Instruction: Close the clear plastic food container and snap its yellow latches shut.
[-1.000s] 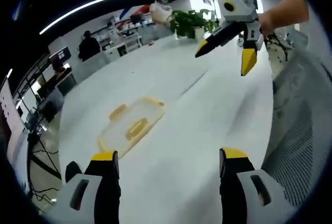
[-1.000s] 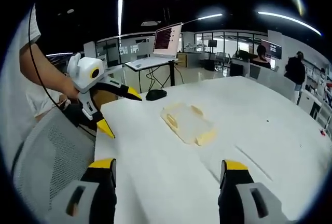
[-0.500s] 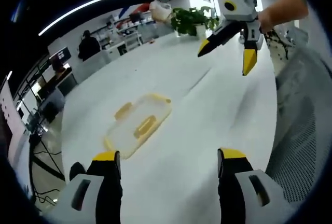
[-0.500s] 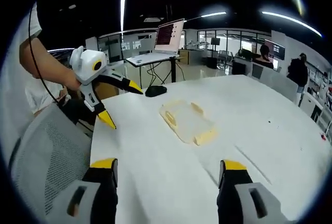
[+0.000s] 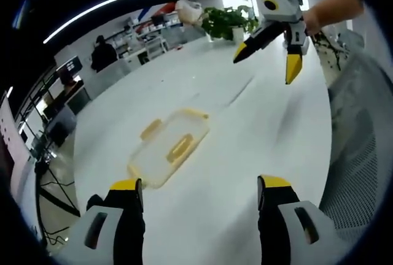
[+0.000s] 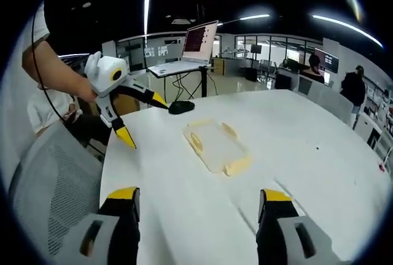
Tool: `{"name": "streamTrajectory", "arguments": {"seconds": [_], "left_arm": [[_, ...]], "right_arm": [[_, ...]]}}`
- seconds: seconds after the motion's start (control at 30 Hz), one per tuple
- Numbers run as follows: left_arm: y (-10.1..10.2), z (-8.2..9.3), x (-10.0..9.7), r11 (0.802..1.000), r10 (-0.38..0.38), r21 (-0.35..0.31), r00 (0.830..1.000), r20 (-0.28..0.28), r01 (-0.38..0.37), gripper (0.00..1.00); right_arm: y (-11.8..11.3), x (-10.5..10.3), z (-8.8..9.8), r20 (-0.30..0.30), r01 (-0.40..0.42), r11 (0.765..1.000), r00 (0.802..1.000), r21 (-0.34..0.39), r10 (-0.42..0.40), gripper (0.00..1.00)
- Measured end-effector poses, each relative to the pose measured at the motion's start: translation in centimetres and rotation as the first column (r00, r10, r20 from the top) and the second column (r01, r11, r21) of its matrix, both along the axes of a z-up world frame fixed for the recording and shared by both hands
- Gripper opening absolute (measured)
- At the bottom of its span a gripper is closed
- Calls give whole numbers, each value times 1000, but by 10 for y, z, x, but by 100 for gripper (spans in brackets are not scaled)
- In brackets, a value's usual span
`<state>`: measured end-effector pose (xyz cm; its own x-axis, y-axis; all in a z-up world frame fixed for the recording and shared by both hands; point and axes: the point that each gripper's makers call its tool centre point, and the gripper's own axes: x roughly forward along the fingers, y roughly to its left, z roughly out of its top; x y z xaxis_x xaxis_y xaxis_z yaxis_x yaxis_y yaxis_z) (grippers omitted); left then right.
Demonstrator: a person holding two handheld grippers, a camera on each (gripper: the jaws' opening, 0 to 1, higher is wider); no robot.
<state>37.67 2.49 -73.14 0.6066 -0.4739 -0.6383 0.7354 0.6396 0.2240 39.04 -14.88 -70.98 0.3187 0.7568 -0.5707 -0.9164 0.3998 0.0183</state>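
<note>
Containers: one clear container [image 5: 169, 148], centre-left on the table [image 5: 233, 136], nothing visible inside.
Yellow latches: three visible.
Grippers: left gripper [image 5: 195, 186] and right gripper [image 6: 196, 195], both wide, holding nothing.

Dim hall, dark ceiling; light strips [image 5: 116, 1] glare overhead. White desk [image 6: 319, 130] bright, shadows faint. Strong fisheye bending at edges; slight overall blur.

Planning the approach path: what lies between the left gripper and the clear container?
Only bare white table between the left gripper and the container, in the left gripper view.
</note>
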Motion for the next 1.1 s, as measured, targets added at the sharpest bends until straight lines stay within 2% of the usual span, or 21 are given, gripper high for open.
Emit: {"name": "streamTrajectory", "arguments": {"seconds": [0.27,0.33,0.57,0.83,0.93,1.1], "left_arm": [[8,1,7,1000,-20,21,1000,-6,20,71],[10,3,11,1000,-12,7,1000,-8,12,72],[17,5,20,1000,-21,13,1000,-4,21,71],[20,5,28,999,-46,24,999,-8,46,71],[22,4,31,998,-56,30,998,-13,56,71],[24,2,33,995,-85,48,996,-23,86,70]], "right_arm": [[6,5,0,-2,-21,1000,1000,-4,21,78],[5,8,-2,25,-33,999,999,-28,34,77],[9,9,-3,15,-48,998,999,-31,48,77],[11,18,-1,25,-66,996,997,-52,67,76],[11,22,-1,33,-76,995,996,-66,78,73],[12,28,-1,39,-85,994,995,-75,88,74]]}}
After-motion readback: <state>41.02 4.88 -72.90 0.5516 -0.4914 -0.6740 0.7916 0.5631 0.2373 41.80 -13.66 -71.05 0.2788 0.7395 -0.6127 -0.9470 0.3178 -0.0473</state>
